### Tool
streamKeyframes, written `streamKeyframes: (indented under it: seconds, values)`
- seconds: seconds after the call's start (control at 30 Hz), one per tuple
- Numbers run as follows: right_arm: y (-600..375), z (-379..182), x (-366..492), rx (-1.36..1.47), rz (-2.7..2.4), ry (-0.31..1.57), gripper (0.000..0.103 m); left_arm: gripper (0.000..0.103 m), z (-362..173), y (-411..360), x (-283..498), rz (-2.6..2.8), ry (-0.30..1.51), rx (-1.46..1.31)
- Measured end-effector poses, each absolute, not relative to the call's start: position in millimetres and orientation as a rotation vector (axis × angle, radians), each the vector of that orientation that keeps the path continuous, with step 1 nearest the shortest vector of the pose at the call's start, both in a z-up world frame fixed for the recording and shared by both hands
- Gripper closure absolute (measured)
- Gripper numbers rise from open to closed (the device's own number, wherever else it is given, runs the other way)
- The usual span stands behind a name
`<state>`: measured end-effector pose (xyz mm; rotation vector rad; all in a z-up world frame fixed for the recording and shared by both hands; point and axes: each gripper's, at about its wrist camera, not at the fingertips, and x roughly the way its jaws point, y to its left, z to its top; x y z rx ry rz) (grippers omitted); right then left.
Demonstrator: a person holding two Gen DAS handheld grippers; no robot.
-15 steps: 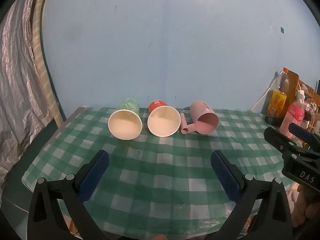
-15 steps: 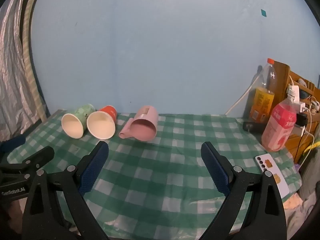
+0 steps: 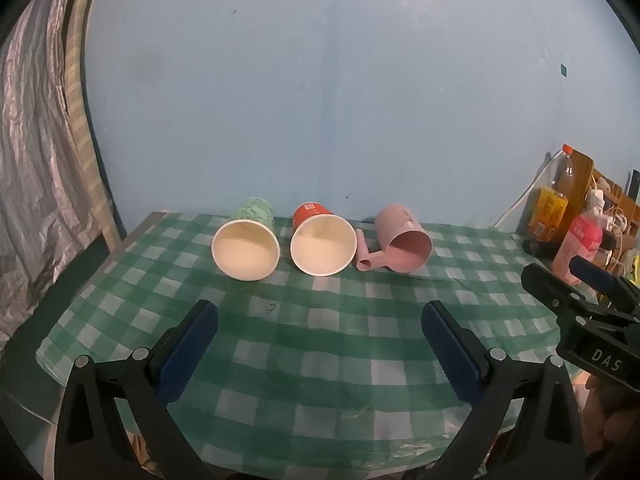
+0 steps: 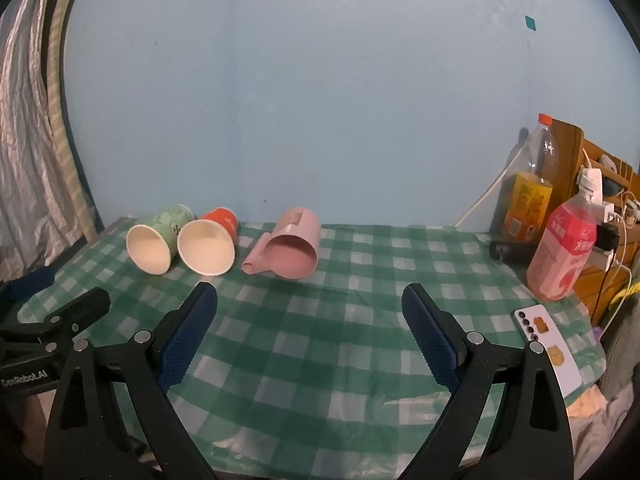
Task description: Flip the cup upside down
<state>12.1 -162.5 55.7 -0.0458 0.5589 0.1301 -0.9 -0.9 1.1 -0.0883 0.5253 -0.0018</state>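
Through the left wrist view I see my left hand-held gripper [image 3: 320, 344] spread wide and empty, over the near part of the counter [image 3: 320, 364] with its green-and-white checked cloth. At the far edge lie three cups on their sides, mouths toward me: a green patterned paper cup [image 3: 247, 245] on the left, a red paper cup [image 3: 322, 242] just beside it, and a pink plastic mug with a handle [image 3: 404, 241] to the right. I judge the paper ones light and easily crushed, so I would pinch across the side wall gently; the mug looks stiffer, best taken across its body. Through the right wrist view, my right hand-held gripper [image 4: 310, 328] is likewise wide apart and holding nothing, and the same three cups sit far left; two drink bottles [image 4: 564, 248] stand at the right.
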Motion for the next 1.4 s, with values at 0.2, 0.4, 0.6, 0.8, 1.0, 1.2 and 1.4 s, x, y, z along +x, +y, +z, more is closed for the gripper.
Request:
streamKeyframes:
  seconds: [0.2, 0.4, 0.6, 0.8, 1.0, 1.2, 1.4]
  values:
    - [-164.8, 55.9, 9.7, -0.037, 0.132, 0.553, 0.01, 0.001, 1.7, -0.6, -0.6, -0.007, 0.522, -0.095]
    - [-163.6, 55.0, 12.0, -0.037, 0.135, 0.562, 0.01, 0.001, 1.8, -1.1, -2.5, -0.026, 0.521, -0.106]
    - [-162.4, 51.4, 13.3, -0.031, 0.134, 0.571, 0.01, 0.001, 2.0, -1.6, -1.9, -0.024, 0.521, -0.105]
    - [-162.0, 50.4, 13.9, -0.03, 0.137, 0.574, 0.01, 0.001, 3.2, -2.2, -0.7, -0.027, 0.519, -0.106]
    - [-159.2, 48.8, 14.0, -0.033, 0.14, 0.58, 0.01, 0.0, 2.8, -0.4, -1.0, -0.036, 0.52, -0.114]
    - [-158.9, 48.9, 14.7, -0.032, 0.139, 0.581, 0.01, 0.001, 2.5, -0.6, -0.7, -0.036, 0.518, -0.113]
    - [-158.8, 49.1, 14.5, -0.033, 0.14, 0.583, 0.01, 0.001, 2.6, -0.5, -0.8, -0.037, 0.521, -0.115]
